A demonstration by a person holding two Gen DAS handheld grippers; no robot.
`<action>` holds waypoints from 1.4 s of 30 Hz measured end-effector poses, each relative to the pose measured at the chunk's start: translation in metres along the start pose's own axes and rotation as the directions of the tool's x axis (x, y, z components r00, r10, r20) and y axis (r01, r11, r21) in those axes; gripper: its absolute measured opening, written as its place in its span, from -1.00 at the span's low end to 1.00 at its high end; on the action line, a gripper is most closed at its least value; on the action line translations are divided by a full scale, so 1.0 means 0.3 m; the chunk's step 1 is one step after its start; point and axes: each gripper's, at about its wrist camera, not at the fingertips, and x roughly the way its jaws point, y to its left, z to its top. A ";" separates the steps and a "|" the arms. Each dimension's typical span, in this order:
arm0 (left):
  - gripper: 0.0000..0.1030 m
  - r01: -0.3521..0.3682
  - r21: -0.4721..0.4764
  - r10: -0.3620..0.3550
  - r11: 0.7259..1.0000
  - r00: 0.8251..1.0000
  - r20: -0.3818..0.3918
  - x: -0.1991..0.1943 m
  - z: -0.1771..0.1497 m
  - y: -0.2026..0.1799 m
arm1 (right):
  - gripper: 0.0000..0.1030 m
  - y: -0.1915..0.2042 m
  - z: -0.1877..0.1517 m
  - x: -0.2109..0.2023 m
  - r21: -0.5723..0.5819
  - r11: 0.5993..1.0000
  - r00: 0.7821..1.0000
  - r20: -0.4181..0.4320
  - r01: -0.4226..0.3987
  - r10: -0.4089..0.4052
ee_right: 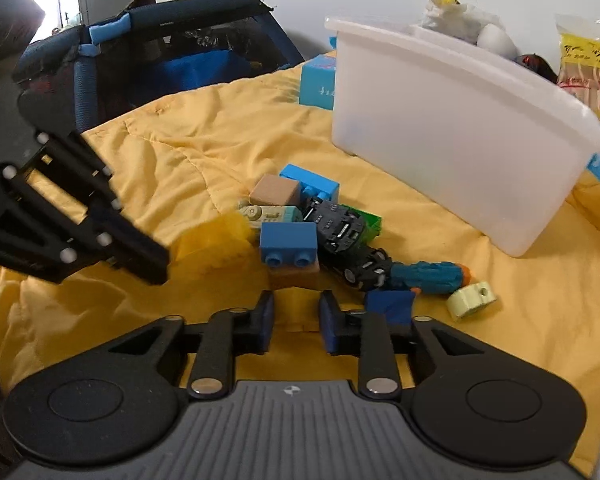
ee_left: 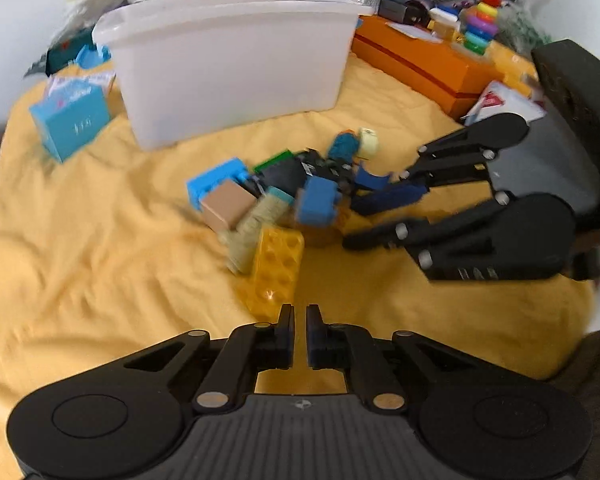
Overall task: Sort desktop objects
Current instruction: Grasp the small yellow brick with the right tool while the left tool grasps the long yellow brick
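Note:
A heap of toys lies on the yellow cloth (ee_left: pixel 100 260) in front of a white plastic bin (ee_left: pixel 232 64). It holds a yellow brick (ee_left: pixel 276 268), a blue brick (ee_left: pixel 318 202), a tan cube (ee_left: pixel 228 204), a black toy car (ee_left: pixel 300 172), a teal foam dart (ee_left: pixel 344 146) and a pale ring (ee_left: pixel 368 142). My left gripper (ee_left: pixel 299 320) hovers just short of the yellow brick, jaws nearly together with nothing between them. My right gripper (ee_right: pixel 296 312) is open and empty, close to the blue brick (ee_right: pixel 288 242) and a dark blue piece (ee_right: pixel 392 304).
An orange box (ee_left: pixel 420 60) and a rainbow ring stacker (ee_left: pixel 480 24) stand at the back right. A blue carton (ee_left: pixel 72 120) sits left of the bin. A dark mesh basket (ee_right: pixel 160 52) stands beyond the cloth's edge. Packets and clutter crowd behind the bin.

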 end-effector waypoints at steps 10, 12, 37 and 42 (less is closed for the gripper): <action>-0.72 -0.014 0.046 0.011 0.999 0.998 0.055 -0.011 -0.021 -0.123 | -0.62 -0.028 -0.112 -0.143 0.034 0.999 0.998 -0.058 0.008 -0.006; -0.58 -0.046 0.058 0.042 0.997 0.997 0.066 -0.011 -0.008 -0.123 | -0.62 -0.041 -0.139 -0.136 0.062 0.998 0.997 -0.079 0.002 0.003; -0.64 -0.013 -0.006 0.013 1.000 1.000 0.020 0.050 0.064 -0.007 | -0.55 -0.019 -0.139 -0.124 0.076 0.996 0.997 -0.067 0.053 -0.048; -0.64 0.195 -0.228 -0.186 0.954 0.981 0.059 -0.011 0.020 -0.044 | -0.55 -0.030 -0.144 -0.125 0.101 0.994 0.998 -0.066 0.031 -0.024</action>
